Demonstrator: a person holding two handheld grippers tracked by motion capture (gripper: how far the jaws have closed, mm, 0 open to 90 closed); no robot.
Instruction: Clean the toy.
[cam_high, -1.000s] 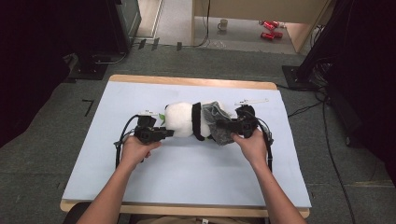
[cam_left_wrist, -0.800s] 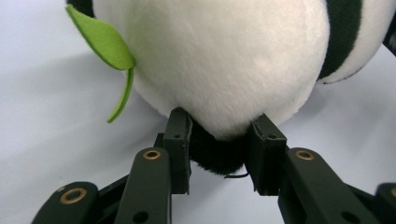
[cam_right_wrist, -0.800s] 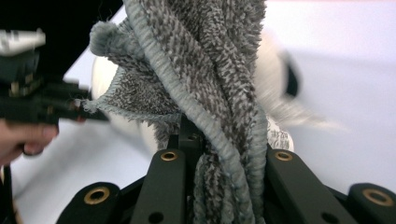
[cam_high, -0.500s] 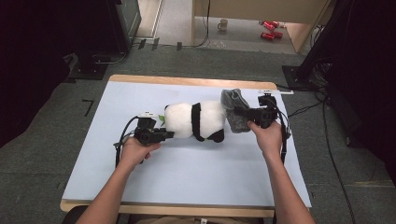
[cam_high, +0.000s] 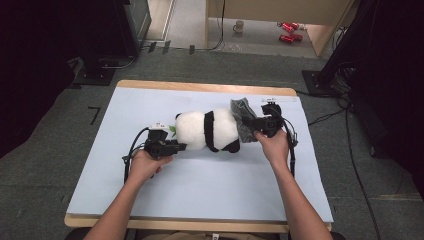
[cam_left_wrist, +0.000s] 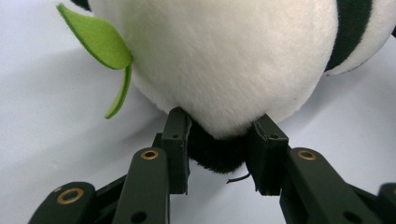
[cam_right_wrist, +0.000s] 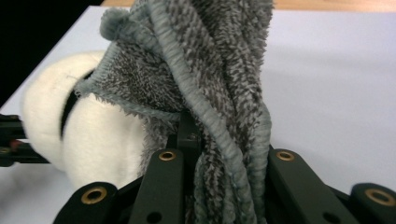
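**What I can't make out from here**

In my left gripper view the panda (cam_left_wrist: 224, 60) runs off the top edge, its face unseen. In my right gripper view the grey cloth (cam_right_wrist: 210, 93) buries the right claw (cam_right_wrist: 219, 154) tips. The floor items (cam_high: 287, 32) are too small to identify.

A wooden-edged table (cam_high: 200, 87) under a pale blue sheet (cam_high: 210, 185) stands on grey carpet (cam_high: 45, 165). At twelve o'clock a lit strip of pale floor holds a mug (cam_high: 239, 26) and red cans (cam_high: 286, 31), beside light wooden furniture (cam_high: 320, 15). Dark equipment stands at ten and two o'clock, with cables (cam_high: 350, 150) trailing at three.
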